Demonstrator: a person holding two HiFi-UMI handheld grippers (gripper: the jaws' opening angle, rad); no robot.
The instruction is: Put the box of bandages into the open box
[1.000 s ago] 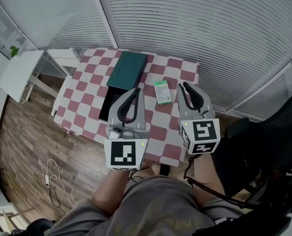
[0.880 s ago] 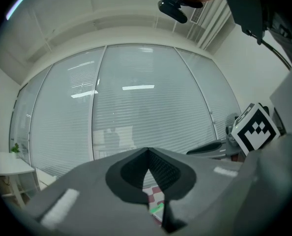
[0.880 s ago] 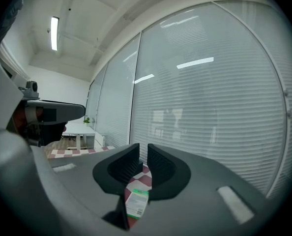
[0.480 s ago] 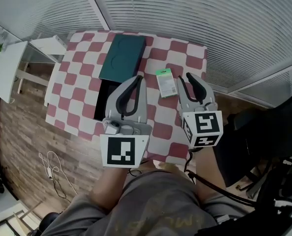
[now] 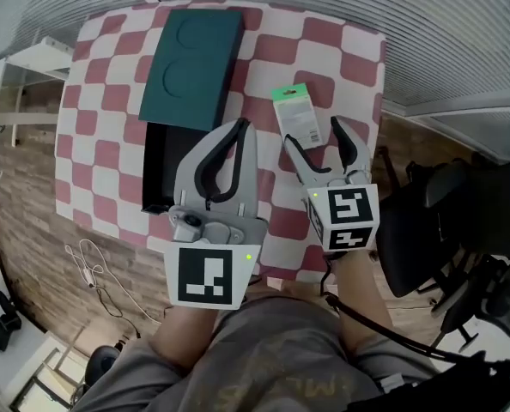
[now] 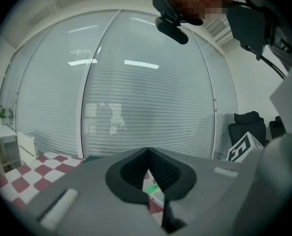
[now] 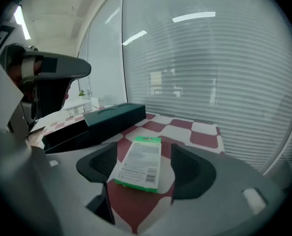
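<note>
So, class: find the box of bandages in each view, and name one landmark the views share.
Head view: box of bandages right of centre.
Left gripper view: green sliver low centre, mostly hidden.
Right gripper view: centre, between the right gripper's jaws, which have just been opening.
Shared landmark: checked tablecloth.

The left claw (image 5: 242,129) and right claw (image 5: 312,134) are pale grey shells with black ribbed pads. Each carries a white cube (black square markers). The left cube (image 5: 206,277) has a green light at 2 o'clock, the right cube (image 5: 347,217) at 10 o'clock. A black cable (image 5: 367,329) crosses the grey shirt (image 5: 264,363), which bears faint lettering.
</note>
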